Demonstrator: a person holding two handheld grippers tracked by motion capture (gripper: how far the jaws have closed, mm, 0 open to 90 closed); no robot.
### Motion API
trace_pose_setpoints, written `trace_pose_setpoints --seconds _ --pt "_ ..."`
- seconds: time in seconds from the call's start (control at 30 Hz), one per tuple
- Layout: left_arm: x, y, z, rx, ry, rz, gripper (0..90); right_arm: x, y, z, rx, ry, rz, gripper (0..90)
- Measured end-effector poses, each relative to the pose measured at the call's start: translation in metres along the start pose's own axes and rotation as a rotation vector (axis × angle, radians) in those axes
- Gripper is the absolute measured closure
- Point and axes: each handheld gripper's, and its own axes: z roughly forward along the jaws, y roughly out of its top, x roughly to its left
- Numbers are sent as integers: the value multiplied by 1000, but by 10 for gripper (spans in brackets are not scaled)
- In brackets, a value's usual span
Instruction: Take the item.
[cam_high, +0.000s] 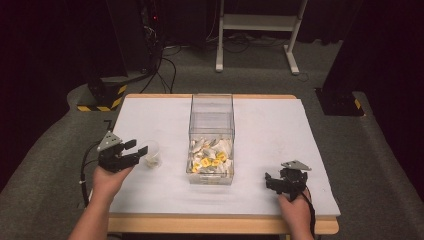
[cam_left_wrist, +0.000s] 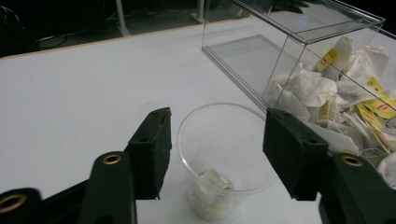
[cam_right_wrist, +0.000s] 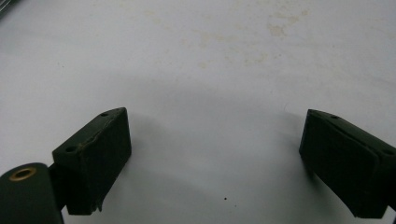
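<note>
A small clear plastic cup (cam_high: 152, 156) stands upright on the white table, left of a clear plastic box (cam_high: 211, 107). In the left gripper view the cup (cam_left_wrist: 224, 154) has one white tea bag (cam_left_wrist: 212, 184) at its bottom. My left gripper (cam_high: 137, 148) hovers just over the cup, open, one jaw on either side of the rim (cam_left_wrist: 218, 135), and neither pad presses on it. My right gripper (cam_high: 270, 180) rests near the front right of the table, open over bare tabletop (cam_right_wrist: 212, 135).
The box's near end holds a heap of several tea bags (cam_high: 210, 155) with white sachets and yellow tags (cam_left_wrist: 336, 88). The white table top (cam_high: 280, 130) ends at a wooden front edge. Behind the table are cables and a white frame on the grey floor.
</note>
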Motion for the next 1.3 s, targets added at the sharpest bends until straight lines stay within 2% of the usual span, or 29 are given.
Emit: trace_pose_setpoints --seconds 0.2,0.77,1.2,1.3 --pt "5 -3 -3 2 21 -10 342 0 0 0 0 0 0 90" --pt "22 -18 -12 15 63 -37 337 0 0 0 0 -1 0 91" --pt "32 -50 -12 72 89 -68 331 0 0 0 0 -1 1 91" --pt "32 -59 -9 100 96 -67 327 0 0 0 0 -2 1 91"
